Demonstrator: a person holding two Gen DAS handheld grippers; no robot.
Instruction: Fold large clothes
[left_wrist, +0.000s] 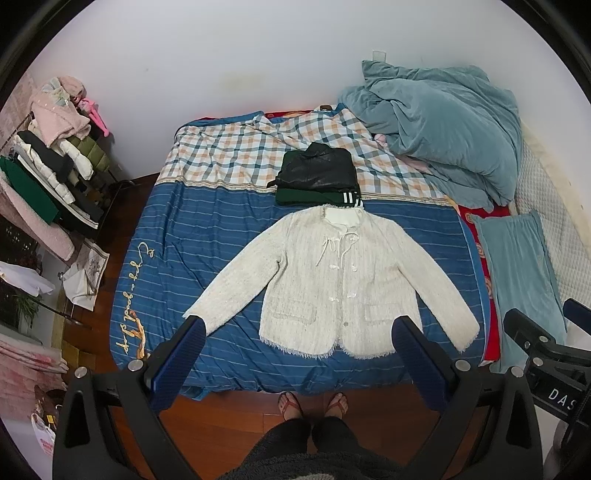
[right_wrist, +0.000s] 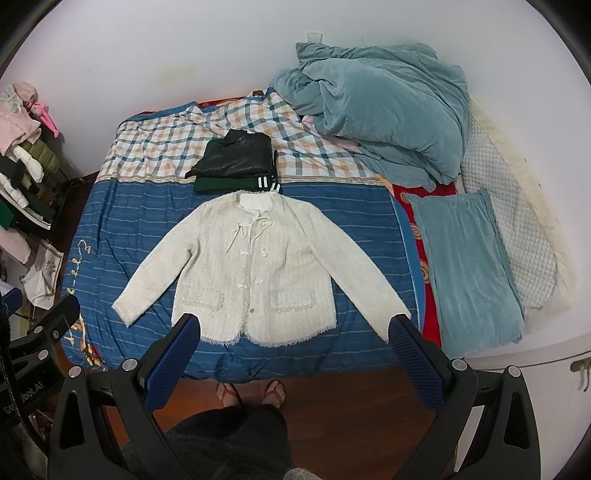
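A cream tweed jacket (left_wrist: 332, 280) (right_wrist: 255, 266) lies flat and face up on the blue striped bedsheet (left_wrist: 207, 236) (right_wrist: 110, 229), both sleeves spread outward and its hem toward me. Behind its collar sits a folded stack: a black leather garment (left_wrist: 317, 166) (right_wrist: 232, 157) on a dark green one with white stripes (left_wrist: 306, 197) (right_wrist: 221, 184). My left gripper (left_wrist: 299, 325) hangs open high above the jacket's hem, holding nothing. My right gripper (right_wrist: 295, 321) is open too, over the hem and right cuff, clear of the cloth.
A rumpled teal duvet (left_wrist: 443, 129) (right_wrist: 384, 110) and a teal pillow (left_wrist: 524, 277) (right_wrist: 469, 266) fill the bed's right side. A rack piled with clothes (left_wrist: 51, 166) stands left. A person's sandalled feet (left_wrist: 314, 406) (right_wrist: 251, 393) stand on the wooden floor at the bed's foot.
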